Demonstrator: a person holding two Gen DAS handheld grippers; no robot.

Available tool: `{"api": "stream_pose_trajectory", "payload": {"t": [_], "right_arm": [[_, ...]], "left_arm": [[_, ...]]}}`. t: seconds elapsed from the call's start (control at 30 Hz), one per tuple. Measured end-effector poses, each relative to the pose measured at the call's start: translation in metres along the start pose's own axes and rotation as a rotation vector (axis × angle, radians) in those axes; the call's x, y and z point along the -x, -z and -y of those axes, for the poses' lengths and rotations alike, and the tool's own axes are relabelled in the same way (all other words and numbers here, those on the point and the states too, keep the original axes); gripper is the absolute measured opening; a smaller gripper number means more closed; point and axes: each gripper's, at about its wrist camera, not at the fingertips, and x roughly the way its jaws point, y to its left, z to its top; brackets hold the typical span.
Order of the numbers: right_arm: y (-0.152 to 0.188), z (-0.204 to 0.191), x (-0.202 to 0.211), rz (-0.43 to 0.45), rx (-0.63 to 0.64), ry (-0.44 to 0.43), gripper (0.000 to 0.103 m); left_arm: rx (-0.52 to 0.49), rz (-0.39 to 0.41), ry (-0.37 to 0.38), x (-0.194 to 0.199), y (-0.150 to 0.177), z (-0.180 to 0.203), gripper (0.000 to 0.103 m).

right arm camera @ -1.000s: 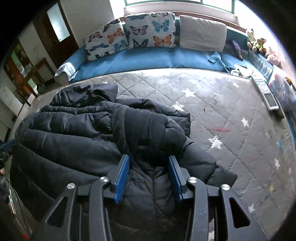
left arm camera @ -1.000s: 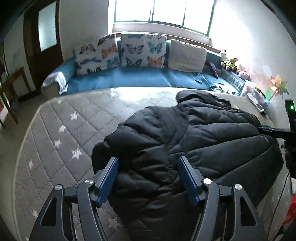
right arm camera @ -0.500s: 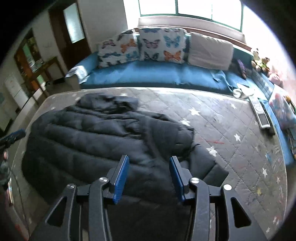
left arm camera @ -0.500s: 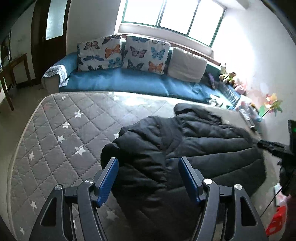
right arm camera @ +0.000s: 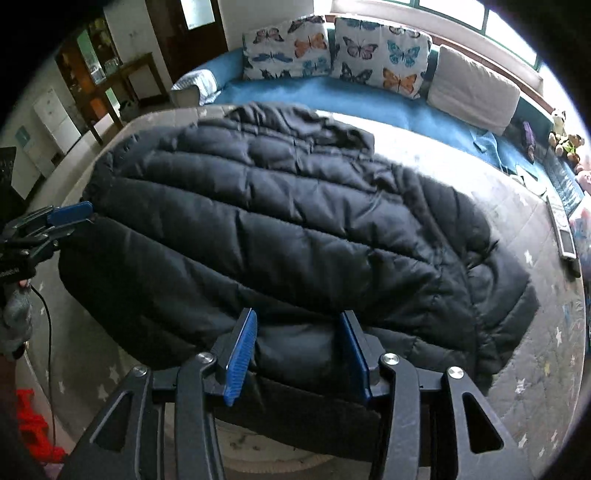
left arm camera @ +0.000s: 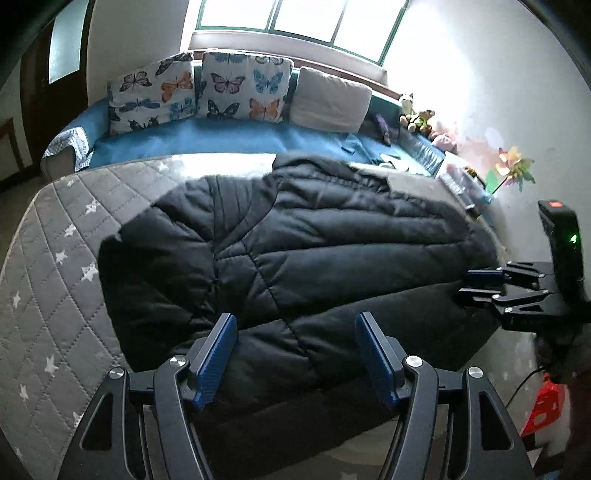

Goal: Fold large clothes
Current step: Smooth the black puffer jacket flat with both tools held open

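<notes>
My left gripper hangs over the near hem of the black puffer jacket, its blue pads set wide apart with cloth showing between them, but no pad presses on it, so it grips nothing. My right gripper stands the same way at the hem on the other side: its jaws have just been opening, they are parted about halfway, and the jacket's edge lies between them without being pinched. In the left wrist view the right gripper shows at the picture's right edge, just beside the jacket's side; in the right wrist view the left gripper shows at the left edge, next to the jacket's corner. The jacket is spread flat and wide across the grey quilted mattress with white stars, its hood bunched at the far end. Beyond the mattress runs a blue sofa with two butterfly cushions and a plain grey cushion, and above them a bright window.
</notes>
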Motion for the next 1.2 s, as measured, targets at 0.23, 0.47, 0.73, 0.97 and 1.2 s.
{"api": "stream_pose_trajectory", "payload": {"t": [0.23, 0.47, 0.73, 0.97, 1.2], "right_arm": [[0.004, 0.0, -0.016, -0.01, 0.035, 0.017, 0.053], [0.005, 0.008, 0.013, 0.013, 0.021, -0.004, 0.053], [0.023, 0.035, 0.012, -0.042, -0.038, 0.03, 0.053], [0.014, 0.03, 0.007, -0.063, -0.01, 0.05, 0.053], [-0.019, 0.033, 0.024, 0.002, -0.012, 0.03, 0.053]], "left_arm": [[-0.028, -0.026, -0.04, -0.02, 0.006, 0.006, 0.07], [-0.031, -0.038, -0.052, -0.028, 0.004, 0.002, 0.07], [-0.036, -0.048, -0.055, -0.034, 0.002, 0.003, 0.071], [-0.07, -0.061, -0.067, -0.029, -0.005, 0.005, 0.069], [-0.097, 0.031, -0.013, 0.0, -0.045, 0.022, 0.069]]}}
